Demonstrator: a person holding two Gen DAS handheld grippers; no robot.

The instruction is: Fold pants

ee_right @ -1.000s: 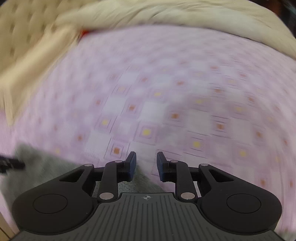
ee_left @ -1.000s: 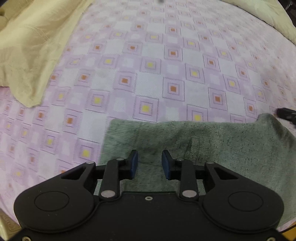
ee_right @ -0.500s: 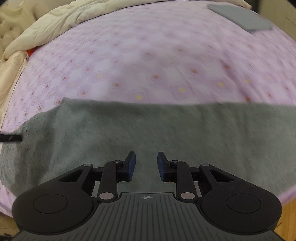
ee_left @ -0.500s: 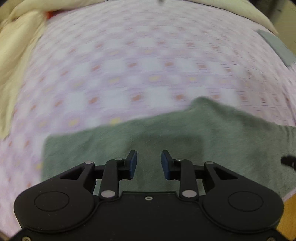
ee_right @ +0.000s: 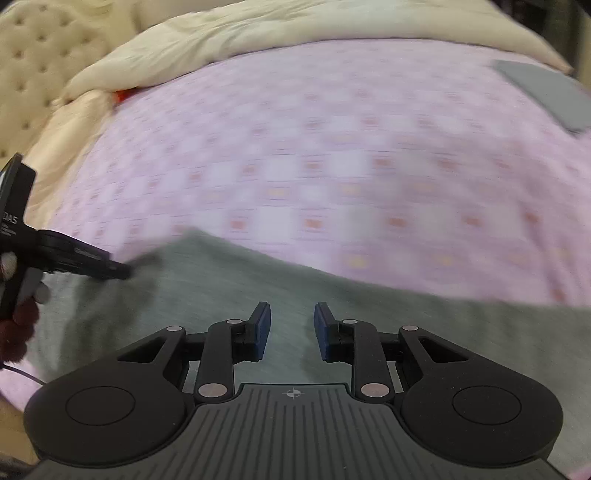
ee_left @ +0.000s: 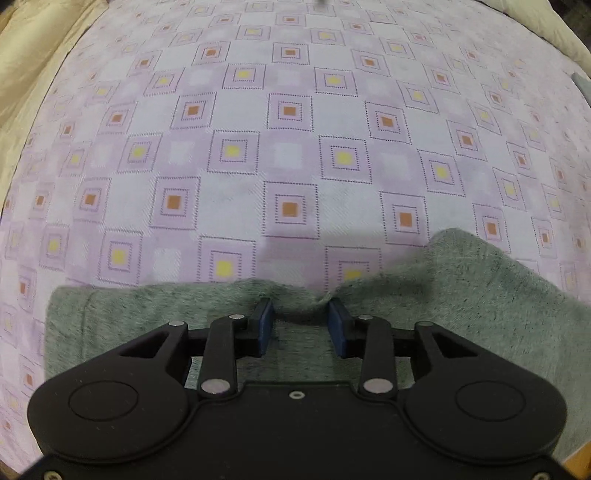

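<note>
Your left gripper (ee_left: 301, 325) points steeply down over the near edge of the bed, and its jaws are opening: the blue pads (ee_left: 264, 326) stand apart on either side of a small raised pucker in the far edge of the grey-green pants (ee_left: 480, 317), with fabric lying between them but not pressed by either pad. The pants lie flat along the near side of the bedsheet (ee_left: 295, 147), a lilac sheet printed with squares that have orange and yellow centres. In the left wrist view the garment's squared-off end lies at the lower left, and a rounded hump of cloth rises toward the right. Your right gripper (ee_right: 291, 330) hovers over the same garment, its jaws parted with only flat cloth visible in the gap; the pads grip nothing. In the right wrist view the pants (ee_right: 221, 288) run as a wide band across the lower frame, and the left gripper (ee_right: 85, 264) enters from the left edge with its tip at the garment's raised far edge, carried by your hand (ee_right: 14, 295). A cream quilt (ee_right: 258, 33) is bunched along the far side of the bed, next to a tufted headboard (ee_right: 40, 62). A flat grey item (ee_right: 543, 92) lies on the sheet at the far right, well apart from the pants. The right wrist view is motion-blurred.
</note>
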